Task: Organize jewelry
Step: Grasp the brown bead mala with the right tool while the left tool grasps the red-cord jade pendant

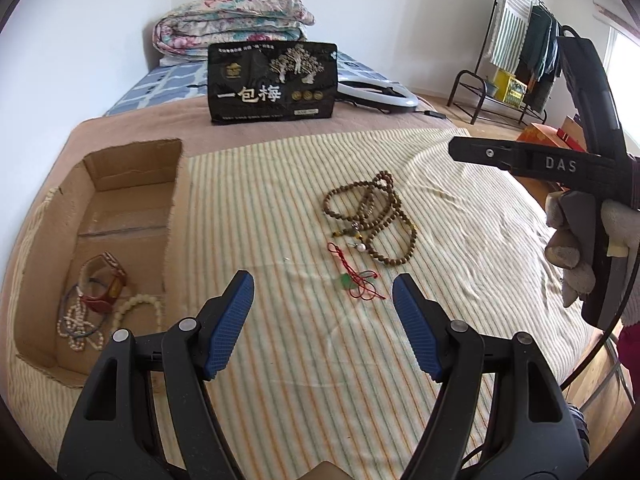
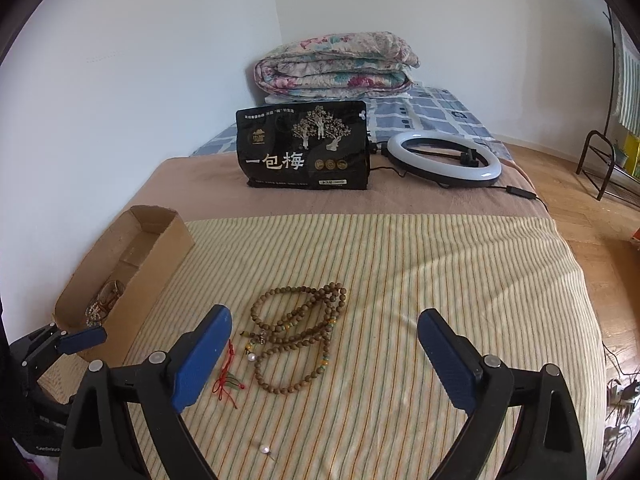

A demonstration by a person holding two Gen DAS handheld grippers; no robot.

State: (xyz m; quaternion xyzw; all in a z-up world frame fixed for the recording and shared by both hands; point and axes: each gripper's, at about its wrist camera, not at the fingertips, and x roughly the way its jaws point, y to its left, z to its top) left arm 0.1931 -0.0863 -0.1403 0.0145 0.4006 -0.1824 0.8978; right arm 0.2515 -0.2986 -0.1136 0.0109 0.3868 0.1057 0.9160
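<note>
A bed is filling both views, spread with a striped cloth (image 2: 400, 280), a folded floral quilt (image 2: 336, 66) sitting against the white wall at its head. Going left to right, a cardboard box (image 1: 132, 168) is lying at the cloth's left edge and is already holding a watch, bangles and pale bead strings (image 1: 100, 300). Right of it, loose on the cloth, a red cord with a green pendant (image 1: 354, 280) is lying just beside a coiled brown bead necklace (image 1: 372, 220).

The left gripper (image 1: 324, 296) is hovering over the cloth with its jaws standing well apart and nothing between them; the red cord is lying just ahead of its tips. The right gripper (image 2: 324, 340) is spread wider still, also empty, with the brown beads between and beyond its pads (image 2: 204, 360).

The step in hand looks like a pick-up for the box. It is probably best to take one piece at a time: pinching where the strands bunch should lift the whole necklace, and keeping off the red cord should avoid dragging it along.

The left view is showing the box's contents and the gloved hand (image 1: 576, 248) on the other tool; the right view is showing a single loose pearl (image 2: 264, 449) near the cloth's front, plus a ring light (image 2: 444, 160) in full.
</note>
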